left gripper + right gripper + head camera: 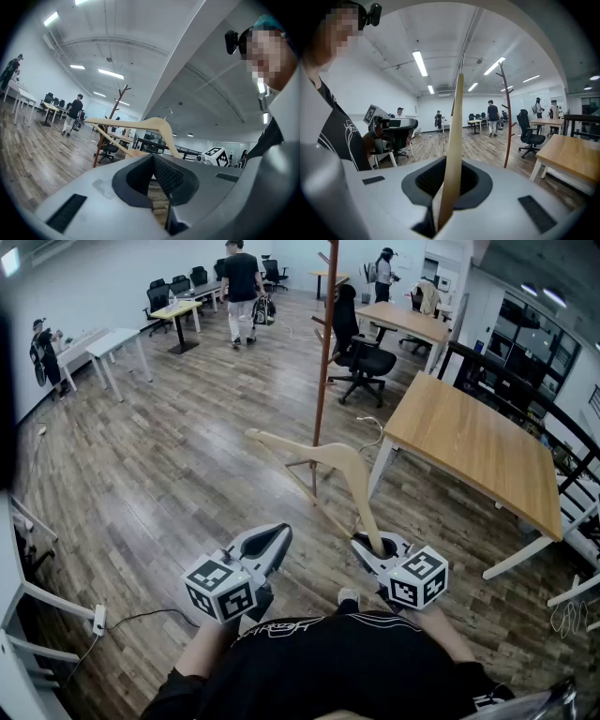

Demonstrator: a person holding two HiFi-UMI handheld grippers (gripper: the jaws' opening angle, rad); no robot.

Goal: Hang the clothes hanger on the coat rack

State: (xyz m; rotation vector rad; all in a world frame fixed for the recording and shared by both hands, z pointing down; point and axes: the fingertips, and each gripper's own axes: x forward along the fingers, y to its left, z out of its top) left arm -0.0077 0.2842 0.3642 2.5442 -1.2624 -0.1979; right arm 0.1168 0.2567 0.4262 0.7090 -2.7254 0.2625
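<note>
Pale wooden clothes hanger (349,468): one arm's end clamped in right tongs (378,545), near tall brown wooden coat rack (323,343). Left tongs (269,542): closed, empty.

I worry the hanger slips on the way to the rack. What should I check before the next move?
1. The right tool shut on one arm of the pale wooden clothes hanger: ok.
2. Its metal hook free: ok.
3. The left tool empty: ok.
4. Top pegs of the brown wooden coat rack bare: ok.
5. Hook over a peg: not ok, hanger apart from rack.
6. Grip firm enough: cannot tell.
</note>
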